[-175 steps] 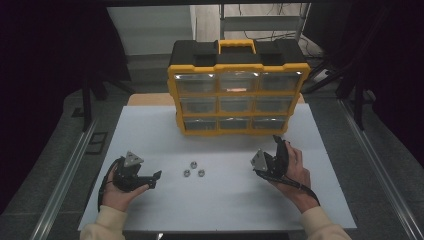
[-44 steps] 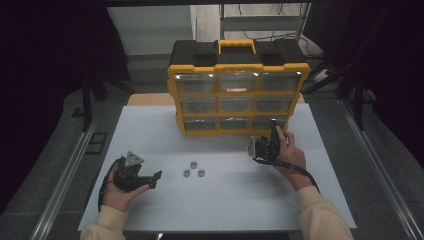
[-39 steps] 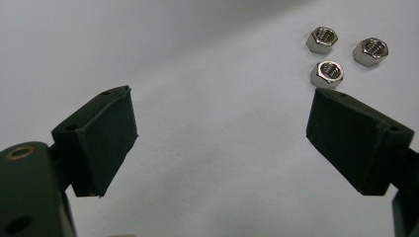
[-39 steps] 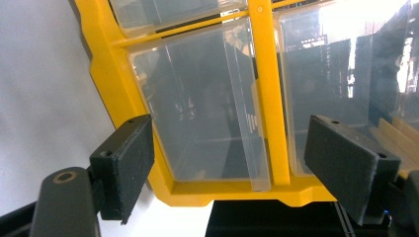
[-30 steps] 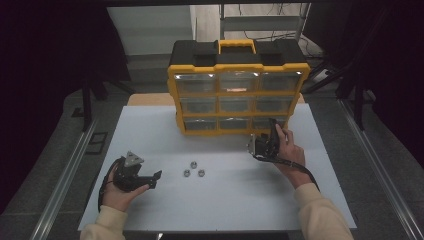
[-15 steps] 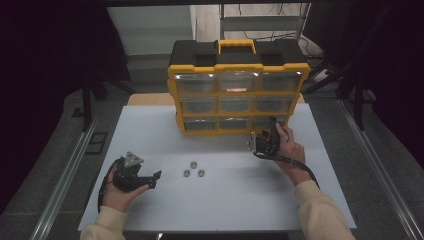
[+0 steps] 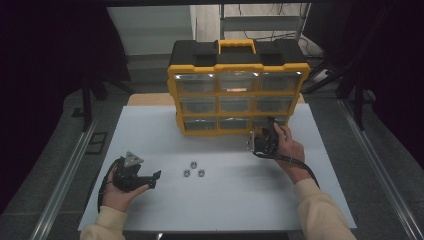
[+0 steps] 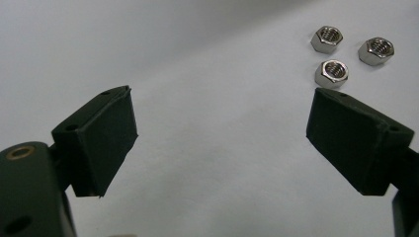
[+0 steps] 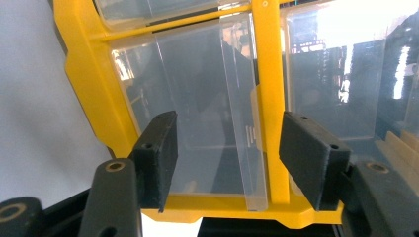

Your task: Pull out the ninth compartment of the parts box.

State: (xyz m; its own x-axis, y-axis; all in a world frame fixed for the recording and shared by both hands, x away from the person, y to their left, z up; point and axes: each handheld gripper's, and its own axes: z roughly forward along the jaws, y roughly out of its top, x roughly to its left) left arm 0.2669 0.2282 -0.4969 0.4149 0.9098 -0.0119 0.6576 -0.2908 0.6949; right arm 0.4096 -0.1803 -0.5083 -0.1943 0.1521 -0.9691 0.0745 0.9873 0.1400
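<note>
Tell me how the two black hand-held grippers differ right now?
The left gripper rests low on the white table, aimed toward three steel hex nuts; the right gripper is raised against the yellow organiser's bottom-right clear drawer. The left's jaws gape wider. Both are open and hold nothing.

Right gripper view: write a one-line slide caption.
Open right gripper at a clear drawer in the yellow organizer.

1. A lab or workshop recording bay: dark curtains hang at 9 and 3 o'clock.
2. A white tabletop (image 7: 150,130) sits between metal floor rails (image 7: 65,172).
3. A yellow parts organizer (image 7: 238,95) stands at 12 o'clock, steel nuts (image 7: 193,170) lie near centre.
</note>
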